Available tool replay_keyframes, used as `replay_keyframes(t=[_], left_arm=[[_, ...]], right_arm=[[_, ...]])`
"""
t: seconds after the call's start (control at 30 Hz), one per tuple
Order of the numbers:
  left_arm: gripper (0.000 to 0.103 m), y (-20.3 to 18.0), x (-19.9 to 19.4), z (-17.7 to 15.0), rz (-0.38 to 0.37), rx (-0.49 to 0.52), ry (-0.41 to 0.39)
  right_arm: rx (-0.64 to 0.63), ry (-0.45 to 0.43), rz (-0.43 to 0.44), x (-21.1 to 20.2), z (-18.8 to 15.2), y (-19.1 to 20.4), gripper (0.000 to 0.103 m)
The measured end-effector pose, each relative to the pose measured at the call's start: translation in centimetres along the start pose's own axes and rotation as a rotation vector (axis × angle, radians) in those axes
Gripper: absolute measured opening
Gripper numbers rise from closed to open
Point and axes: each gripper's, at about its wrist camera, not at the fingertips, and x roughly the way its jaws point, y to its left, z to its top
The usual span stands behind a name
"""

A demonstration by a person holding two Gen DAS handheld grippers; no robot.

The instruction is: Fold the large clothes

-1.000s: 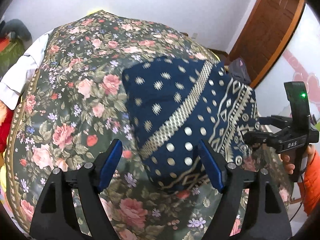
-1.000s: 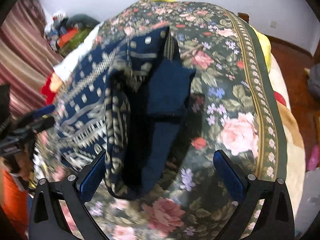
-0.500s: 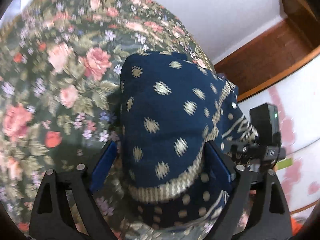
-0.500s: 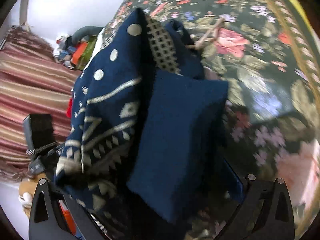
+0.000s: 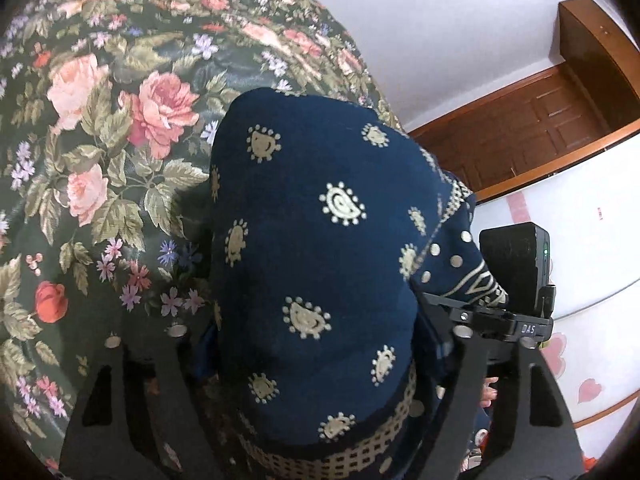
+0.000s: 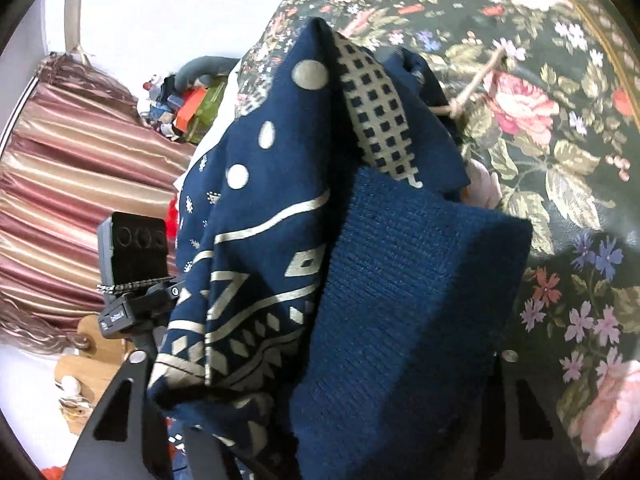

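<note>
Left gripper: jaws have just been closing, folded navy garment bulging between them. Pads are hidden under the cloth, so contact can't be confirmed; it looks clamped on the bundle's near end. Only the black finger frames show, at 7 and 5 o'clock in the left wrist view.

Right gripper: jaws also just closing, with the same garment filling the gap. Pads hidden again; cloth sits packed between the frames, so it reads as a grip. In the right wrist view a plain ribbed navy panel lies at centre-right and a printed panel with cream dots and geometric bands at centre-left.

Garment position: lying folded on the bed, on the floral bedspread, both grippers at its near edge. Left wrist view shows the paisley-print face doming up from 6 o'clock to centre, with a checkered cream band at its bottom edge.

Each gripper shows in the other's view: the right one at 4 o'clock in the left wrist view, the left one at 9 o'clock in the right wrist view.

Farther out: wooden door at 2 o'clock and white wall at 1 o'clock in the left wrist view; striped curtain at 9 o'clock and a pile of clutter at 11 o'clock in the right wrist view.
</note>
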Motion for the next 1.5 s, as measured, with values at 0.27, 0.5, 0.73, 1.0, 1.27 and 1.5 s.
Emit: replay_keyframes(t=[0.27,0.5,0.73,1.0,1.27,1.5], left_arm=[[0.066,-4.4,-4.9,-1.1,0.045,0.125,-0.072],[0.066,-7.2,-12.6,-2.6,0.044,0.171,-0.182],[0.066,-7.0,-19.6,-3.7,0.078,0.172,-0.261],[0.066,-0.7,-24.2,-5.5,0.127,0.081,-0.293],[0.066,8.1,-21.4,-6.7,0.169,-0.061,-0.208],[0.067,14.9,-16.0,-7.0,0.152,-0.174,-0.111]], right_arm=[[-0.091,-0.034,-0.036,-2.1,-1.0,7.2,0.042],[-0.183,-0.085,-0.017,-4.6,-1.6,15.6,0.042],[-0.249,-0.085,0.015,-3.2,-2.9,22.4,0.042],[-0.25,-0.002,0.049,3.9,-4.2,25.3,0.042],[-0.157,0.163,0.026,13.4,-4.5,21.6,0.042],[-0.095,0.259,-0.04,18.8,-4.7,17.0,0.043]])
